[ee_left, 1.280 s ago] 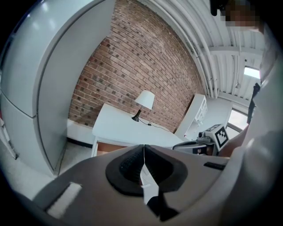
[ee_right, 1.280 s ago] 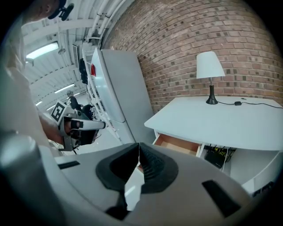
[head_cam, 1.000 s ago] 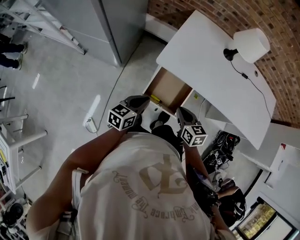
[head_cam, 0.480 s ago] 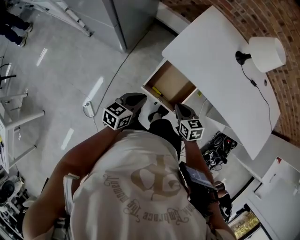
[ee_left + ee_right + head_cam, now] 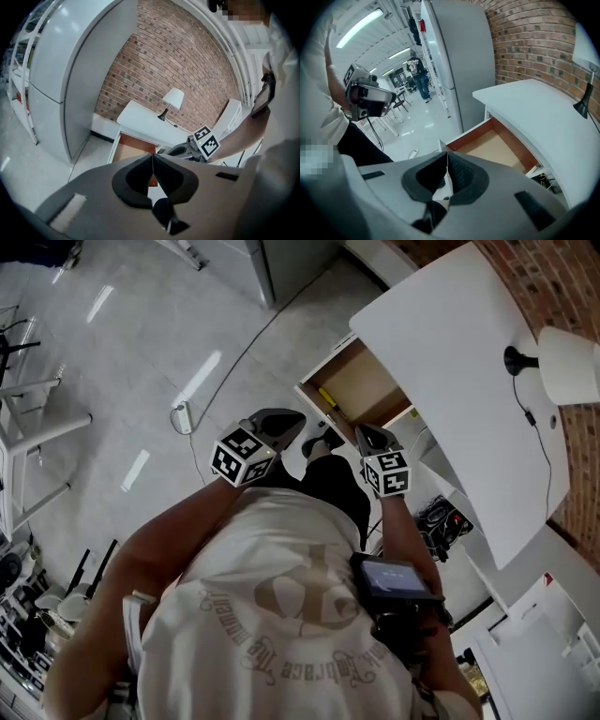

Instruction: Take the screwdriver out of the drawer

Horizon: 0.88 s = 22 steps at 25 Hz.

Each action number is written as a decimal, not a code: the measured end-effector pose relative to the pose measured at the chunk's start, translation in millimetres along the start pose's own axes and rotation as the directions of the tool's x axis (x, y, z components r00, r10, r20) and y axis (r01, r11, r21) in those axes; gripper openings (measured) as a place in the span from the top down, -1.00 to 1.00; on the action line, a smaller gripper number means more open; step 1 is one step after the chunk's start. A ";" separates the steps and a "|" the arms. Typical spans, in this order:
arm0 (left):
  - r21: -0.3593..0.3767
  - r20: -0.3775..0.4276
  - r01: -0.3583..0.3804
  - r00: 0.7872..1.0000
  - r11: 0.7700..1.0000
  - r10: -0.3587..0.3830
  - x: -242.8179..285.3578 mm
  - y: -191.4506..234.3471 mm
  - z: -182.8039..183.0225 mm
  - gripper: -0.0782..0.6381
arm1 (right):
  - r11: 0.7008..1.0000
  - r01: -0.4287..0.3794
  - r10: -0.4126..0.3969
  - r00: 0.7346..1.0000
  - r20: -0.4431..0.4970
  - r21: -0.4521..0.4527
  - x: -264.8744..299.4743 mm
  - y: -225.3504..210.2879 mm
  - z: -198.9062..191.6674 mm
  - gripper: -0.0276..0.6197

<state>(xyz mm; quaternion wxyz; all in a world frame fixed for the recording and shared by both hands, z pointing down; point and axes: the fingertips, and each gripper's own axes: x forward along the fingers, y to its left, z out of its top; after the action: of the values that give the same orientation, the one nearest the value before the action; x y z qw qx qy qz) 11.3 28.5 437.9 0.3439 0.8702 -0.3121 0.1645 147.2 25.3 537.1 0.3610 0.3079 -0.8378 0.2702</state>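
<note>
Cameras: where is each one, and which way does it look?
Head view: on the head, looking down at the open drawer; shoulders, arms, left gripper and right gripper show.
Left gripper view: on that gripper, facing desk and lamp; its shut jaws and right arm show.
Right gripper view: on that gripper, facing the drawer; its shut jaws show.
All share the drawer.

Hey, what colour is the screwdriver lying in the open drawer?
Yellow. The screwdriver shows best in the head view, at the drawer's front edge.

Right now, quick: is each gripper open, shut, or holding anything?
Left gripper: shut, jaws together, nothing between them.
Right gripper: shut, jaws together, nothing between them.
</note>
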 end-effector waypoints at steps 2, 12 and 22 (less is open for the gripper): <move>-0.014 -0.005 -0.012 1.000 1.000 0.012 2.8 0.9 -5.5 0.76 | 0.999 -0.023 0.023 0.999 -0.027 -0.028 9.2 -2.0 -5.0 0.89; -0.084 -0.010 -0.065 0.998 0.994 0.065 11.7 7.2 -26.1 0.76 | 0.992 -0.092 0.080 0.988 -0.130 -0.089 46.8 -12.7 -26.2 0.89; -0.123 -0.020 -0.096 0.995 0.988 0.094 13.3 0.5 -37.3 0.76 | 0.989 -0.123 0.109 0.982 -0.156 -0.083 60.2 -22.8 -36.0 0.89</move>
<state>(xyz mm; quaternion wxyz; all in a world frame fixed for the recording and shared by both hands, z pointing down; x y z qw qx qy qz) 18.2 48.7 471.3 0.3911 0.8301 -0.3605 0.1671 146.1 15.2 610.1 0.4209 0.2202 -0.8362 0.2741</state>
